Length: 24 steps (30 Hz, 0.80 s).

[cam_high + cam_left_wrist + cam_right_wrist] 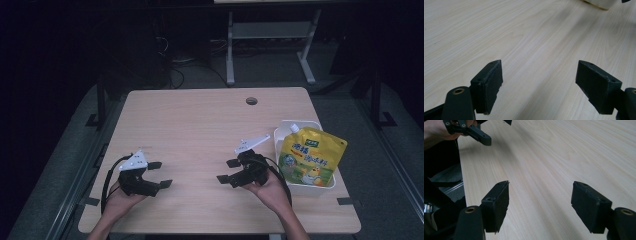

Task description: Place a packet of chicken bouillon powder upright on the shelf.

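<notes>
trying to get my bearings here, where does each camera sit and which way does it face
High view: fixed above the person's side of the table, looking forward and down; both forearms enter from the bottom, holding the left gripper and right gripper, with a yellow pouch in a white bin at right.
Left gripper view: rides on the left gripper, looking along its open jaws across bare wood toward the bin's corner.
Right gripper view: rides on the right gripper, jaws open, facing the left gripper and its hand.
Shared: the wood tabletop; high and right gripper views both show the left gripper.
</notes>
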Motion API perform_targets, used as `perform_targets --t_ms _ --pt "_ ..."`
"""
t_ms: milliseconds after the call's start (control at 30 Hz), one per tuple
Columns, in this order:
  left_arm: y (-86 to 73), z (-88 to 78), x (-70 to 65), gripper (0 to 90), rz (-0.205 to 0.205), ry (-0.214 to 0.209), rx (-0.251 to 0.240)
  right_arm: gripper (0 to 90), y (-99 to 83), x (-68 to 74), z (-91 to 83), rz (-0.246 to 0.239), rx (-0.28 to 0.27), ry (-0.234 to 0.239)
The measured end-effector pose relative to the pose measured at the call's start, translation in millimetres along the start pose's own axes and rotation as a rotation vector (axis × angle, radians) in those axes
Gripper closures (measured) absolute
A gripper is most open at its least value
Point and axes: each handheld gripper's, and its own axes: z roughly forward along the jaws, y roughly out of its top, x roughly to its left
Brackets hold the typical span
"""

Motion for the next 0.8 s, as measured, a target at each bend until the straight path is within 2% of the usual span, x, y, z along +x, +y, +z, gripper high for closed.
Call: perform_targets --t_ms 367,800 --pt "-0.2 1.6 -1.6 21.1 0.008 -0.006 0.005 29.4 -19.6 1.3 8.7 0.014 0.018 0.012" --pt "-0.5 4.2 -3.9 21.2 0.012 -0.011 0.011 28.4 -37.1 6.1 11.1 0.025 0.033 0.024"
